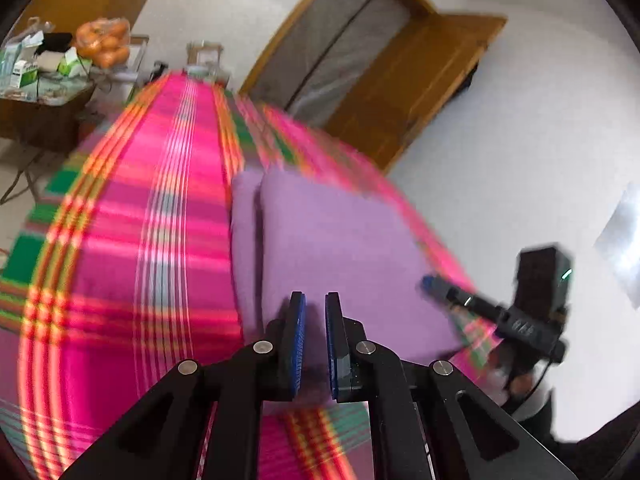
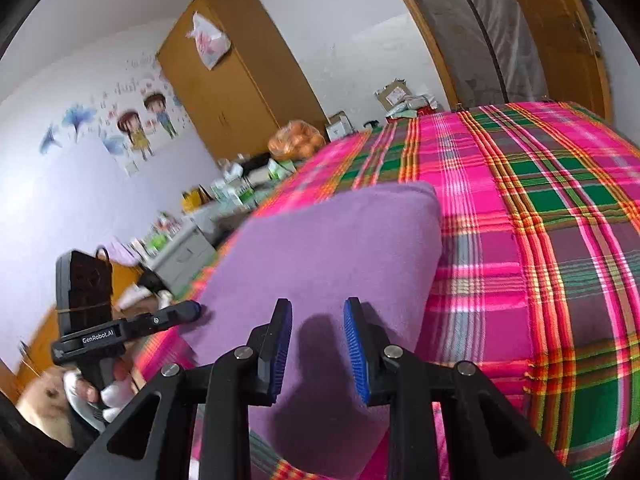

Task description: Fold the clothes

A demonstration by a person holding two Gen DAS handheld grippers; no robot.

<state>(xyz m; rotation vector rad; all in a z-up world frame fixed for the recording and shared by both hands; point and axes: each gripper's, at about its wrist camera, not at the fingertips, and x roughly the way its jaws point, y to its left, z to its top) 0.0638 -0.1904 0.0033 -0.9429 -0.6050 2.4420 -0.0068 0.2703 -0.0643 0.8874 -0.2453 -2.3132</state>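
Purple folded garment (image 2: 332, 248) on plaid bedspread (image 2: 540, 208), left hand-held gripper (image 1: 315, 312) nearly together, right hand-held gripper (image 2: 316, 316) apart, wall stickers (image 2: 136, 128) only rightward.

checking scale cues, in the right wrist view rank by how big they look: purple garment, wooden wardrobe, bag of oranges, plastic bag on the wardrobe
1. purple garment, though it lies nearest the camera, which inflates it
2. wooden wardrobe
3. and 4. bag of oranges and plastic bag look alike; no ranking between them
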